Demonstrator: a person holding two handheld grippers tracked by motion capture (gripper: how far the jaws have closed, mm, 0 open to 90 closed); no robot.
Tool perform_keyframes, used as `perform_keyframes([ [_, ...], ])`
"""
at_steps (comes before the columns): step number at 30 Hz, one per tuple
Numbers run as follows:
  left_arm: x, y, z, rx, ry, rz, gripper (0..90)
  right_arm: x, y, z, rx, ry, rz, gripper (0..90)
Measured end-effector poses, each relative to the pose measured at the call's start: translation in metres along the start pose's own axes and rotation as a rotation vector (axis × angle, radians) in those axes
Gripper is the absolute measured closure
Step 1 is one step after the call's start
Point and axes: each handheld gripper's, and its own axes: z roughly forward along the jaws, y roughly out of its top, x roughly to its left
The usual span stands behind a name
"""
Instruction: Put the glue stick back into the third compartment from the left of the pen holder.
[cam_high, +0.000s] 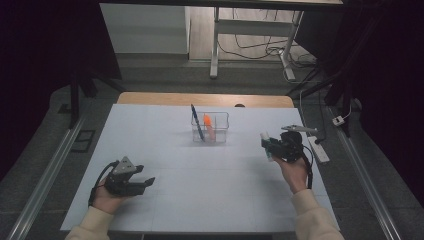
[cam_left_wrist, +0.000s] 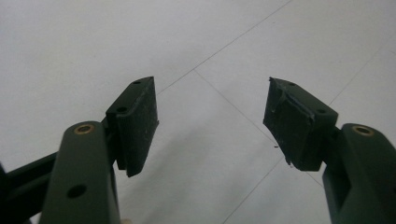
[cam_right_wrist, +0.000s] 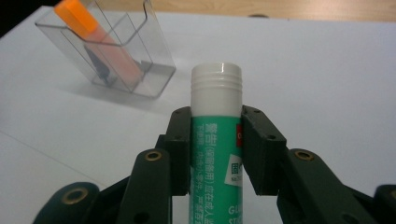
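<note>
Clear organizer (cam_high: 210, 127) — blue pen (cam_high: 196, 121) and orange marker (cam_high: 208, 126) held inside; glue stick (cam_right_wrist: 216, 140) clamped between right gripper (cam_right_wrist: 215, 151) jaws — left gripper (cam_left_wrist: 211, 123) spread, nothing held.

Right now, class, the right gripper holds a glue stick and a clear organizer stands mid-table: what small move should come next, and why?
Probably carry the glue stick toward the clear organizer. The right gripper is shut on it, away from the organizer, which already holds an orange marker and a blue pen. The left gripper is open, with nothing between its jaws.
</note>
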Motion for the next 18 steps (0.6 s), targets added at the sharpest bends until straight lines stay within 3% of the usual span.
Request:
perform_keyframes([
  [6, -0.0001, 0.0000, -0.0005, -0.001, 0.003, 0.001, 35.1, 0.0015, 0.0028, -0.0003, -0.070, 0.051, 0.003, 64.3],
  [18, 0.0006, -0.0005, -0.0013, -0.003, 0.006, 0.000, 35.1, 0.0087, 0.0082, 0.0037, -0.121, 0.093, -0.034, 64.3],
])
